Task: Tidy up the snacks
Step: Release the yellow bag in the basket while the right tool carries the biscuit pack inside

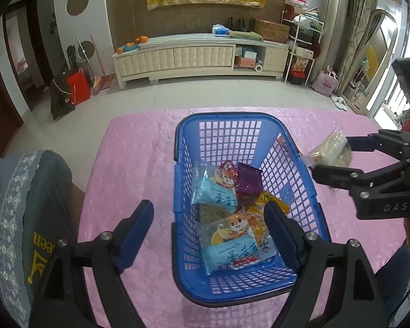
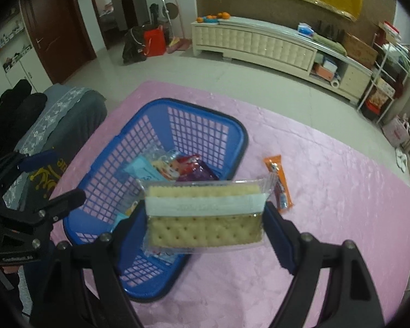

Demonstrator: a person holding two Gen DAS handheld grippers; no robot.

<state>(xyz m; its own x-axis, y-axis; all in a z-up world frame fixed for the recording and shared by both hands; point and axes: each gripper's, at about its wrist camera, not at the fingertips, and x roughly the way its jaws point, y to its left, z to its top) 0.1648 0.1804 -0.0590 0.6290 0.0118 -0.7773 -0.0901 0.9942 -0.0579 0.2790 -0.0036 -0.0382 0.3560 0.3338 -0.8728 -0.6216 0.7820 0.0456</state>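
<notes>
My right gripper (image 2: 205,218) clamps one clear-wrapped cracker sandwich packet (image 2: 205,213); my left gripper (image 1: 209,227) gapes over one blue plastic lattice basket (image 1: 295,191); one orange snack stick (image 2: 278,183) lies outside.

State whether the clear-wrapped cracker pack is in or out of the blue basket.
Out: the right gripper holds the clear-wrapped cracker pack above the blue plastic basket.

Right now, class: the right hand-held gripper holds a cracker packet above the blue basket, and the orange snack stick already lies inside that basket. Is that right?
Not quite. The right hand-held gripper does hold the cracker packet over the blue basket, but the orange snack stick lies on the pink tablecloth beside the basket, not inside it. The right wrist view shows this.
</notes>
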